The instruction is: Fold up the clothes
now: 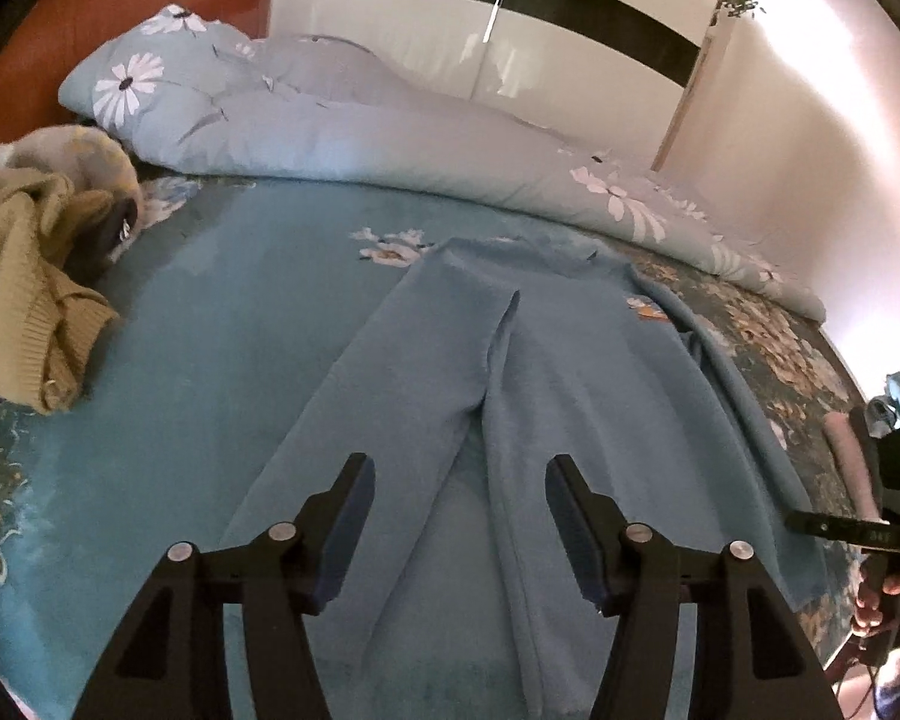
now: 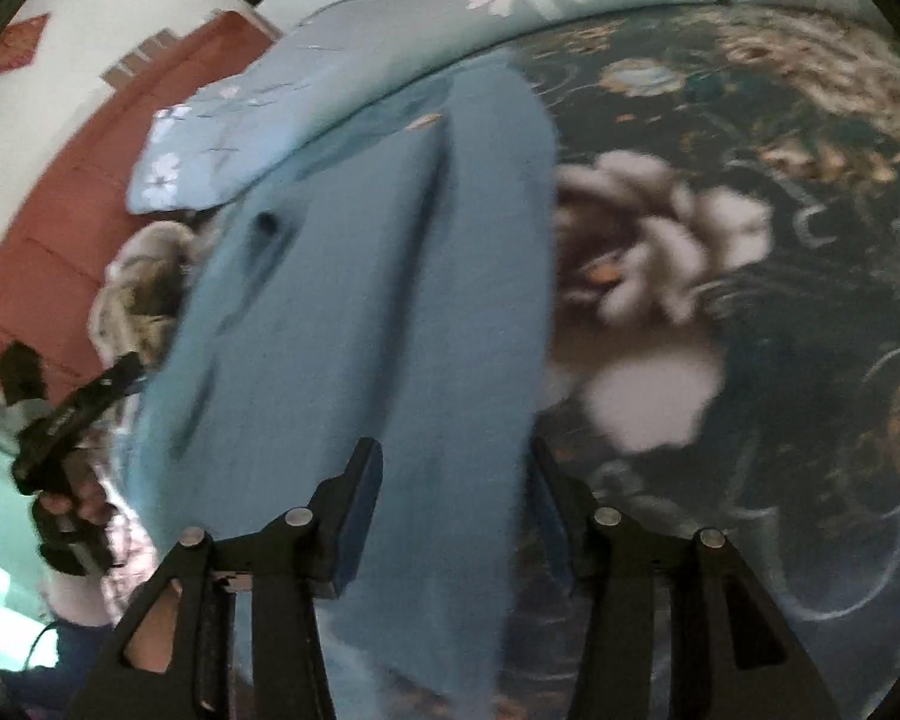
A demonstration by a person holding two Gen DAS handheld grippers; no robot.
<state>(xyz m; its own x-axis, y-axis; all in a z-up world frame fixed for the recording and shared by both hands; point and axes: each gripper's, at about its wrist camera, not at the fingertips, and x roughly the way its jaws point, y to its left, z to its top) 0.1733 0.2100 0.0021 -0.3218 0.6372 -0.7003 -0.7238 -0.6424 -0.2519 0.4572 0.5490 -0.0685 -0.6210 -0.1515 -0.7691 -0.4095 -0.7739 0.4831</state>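
Trousers of light blue fabric (image 1: 546,372) lie flat on the teal floral bed sheet (image 1: 222,324) — left gripper (image 1: 459,525) fingers released above the legs; right gripper (image 2: 453,519) fingers apart, straddling the cloth, contact unclear.

Left wrist view: mostly sharp, dim at bed (image 1: 210,312) level; pinkish glare on the wall (image 1: 810,138) at right, reflections on the glossy wardrobe (image 1: 450,42). Right wrist view: heavy motion blur across the blue trousers (image 2: 360,300) and floral bedspread (image 2: 780,330). Both views: strong fisheye curvature, black vignette corners.
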